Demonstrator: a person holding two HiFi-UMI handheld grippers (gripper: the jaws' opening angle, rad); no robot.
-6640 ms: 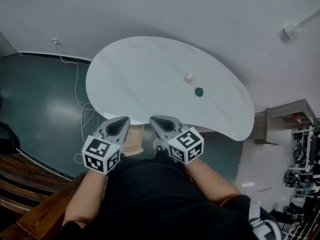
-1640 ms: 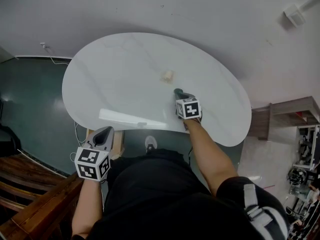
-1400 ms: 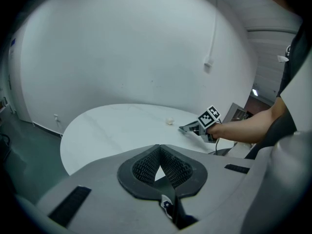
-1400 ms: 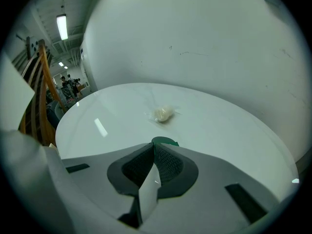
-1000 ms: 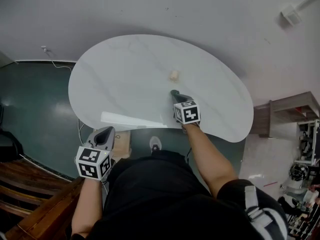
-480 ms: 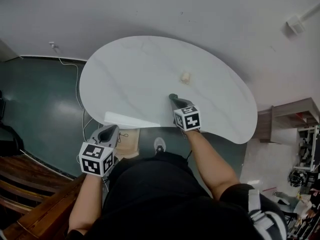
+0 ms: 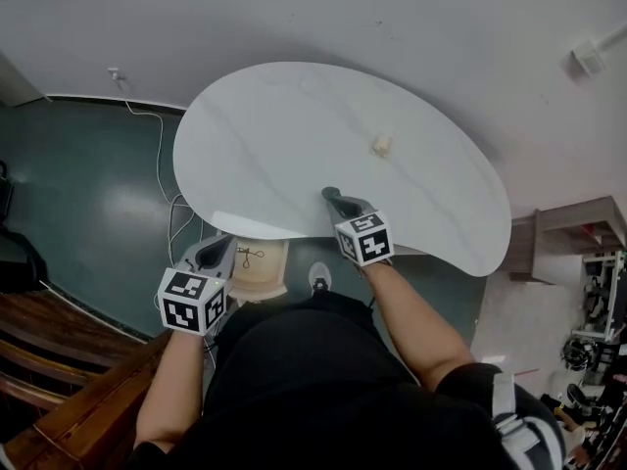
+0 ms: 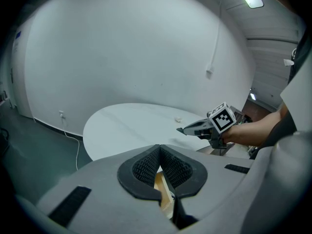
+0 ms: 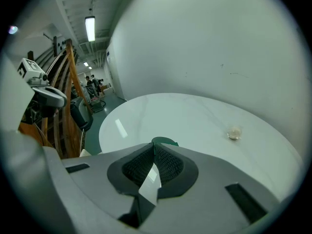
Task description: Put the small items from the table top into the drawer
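My right hand-held gripper (image 7: pixel 328 195) pinches the green disc (image 9: pixel 164 141) by its edge, so it could slip before reaching the drawer (image 7: pixel 261 272). The left hand-held gripper (image 7: pixel 218 248) is closed on nothing.

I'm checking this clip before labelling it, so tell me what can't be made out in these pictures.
Green disc: right gripper view, only an edge shows past the right gripper's tips.
Pale item on the table: too small in every view to identify.
Drawer: head view, table edge and left gripper cover part; contents unclear.
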